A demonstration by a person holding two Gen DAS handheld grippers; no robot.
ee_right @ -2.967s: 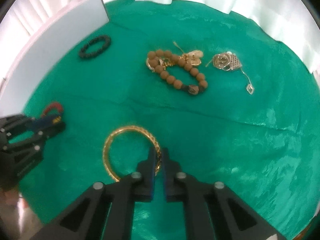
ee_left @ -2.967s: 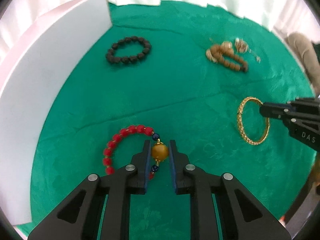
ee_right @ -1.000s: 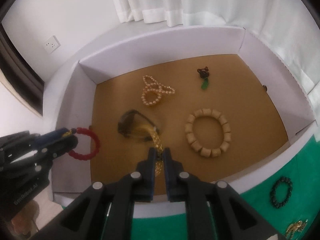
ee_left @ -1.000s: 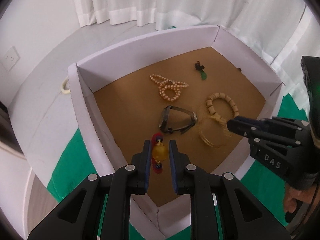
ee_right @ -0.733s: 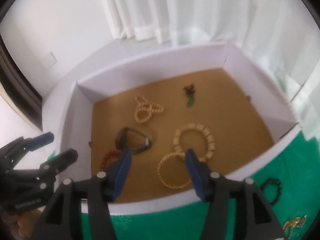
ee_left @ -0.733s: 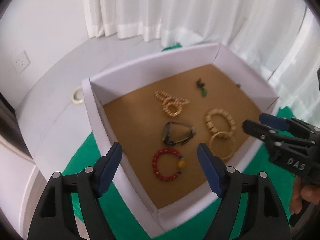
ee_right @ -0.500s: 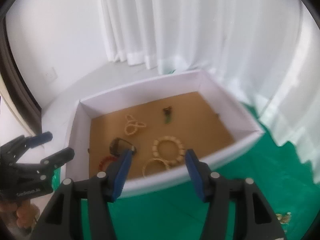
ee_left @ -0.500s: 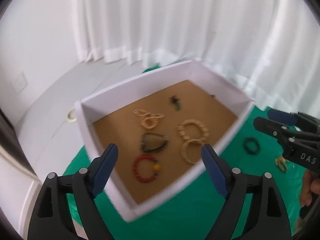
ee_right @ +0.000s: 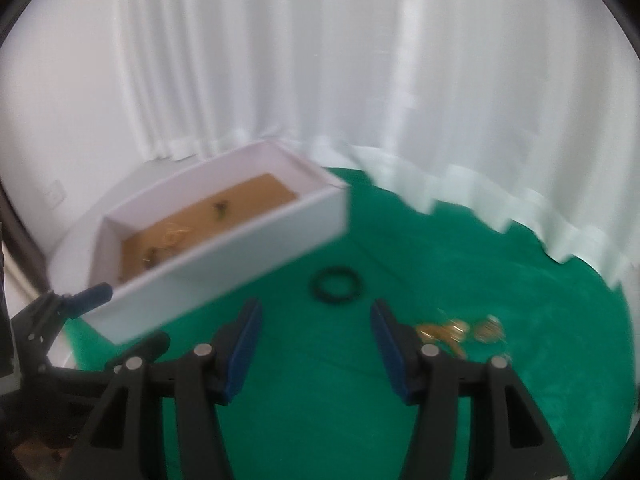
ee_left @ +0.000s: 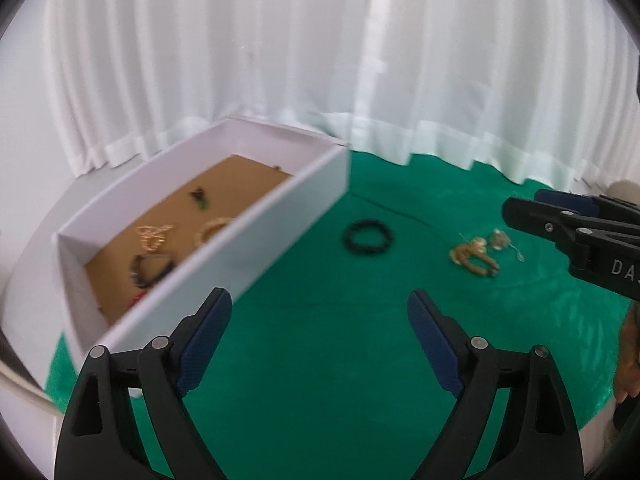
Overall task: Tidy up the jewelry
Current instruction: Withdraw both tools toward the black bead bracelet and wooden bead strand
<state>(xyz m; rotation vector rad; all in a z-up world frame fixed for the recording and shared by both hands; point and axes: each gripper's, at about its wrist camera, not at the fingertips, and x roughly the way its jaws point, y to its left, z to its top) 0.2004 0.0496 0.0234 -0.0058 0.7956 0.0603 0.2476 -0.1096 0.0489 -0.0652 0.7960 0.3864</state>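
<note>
Over the green cloth (ee_left: 320, 360) both grippers hang empty: left gripper (ee_left: 320, 332), jaws wide and opening; right gripper (ee_right: 316, 336), jaws apart. White box (ee_left: 224, 248) at ten o'clock holds several bracelets. Black bead bracelet (ee_left: 367, 237) lies at twelve, gold jewelry heap (ee_left: 474, 256) at two.

White curtains (ee_left: 304, 60) hang in pleats across the upper frame; a green cloth (ee_left: 340, 360) covers the bench; soft, even daylight.
</note>
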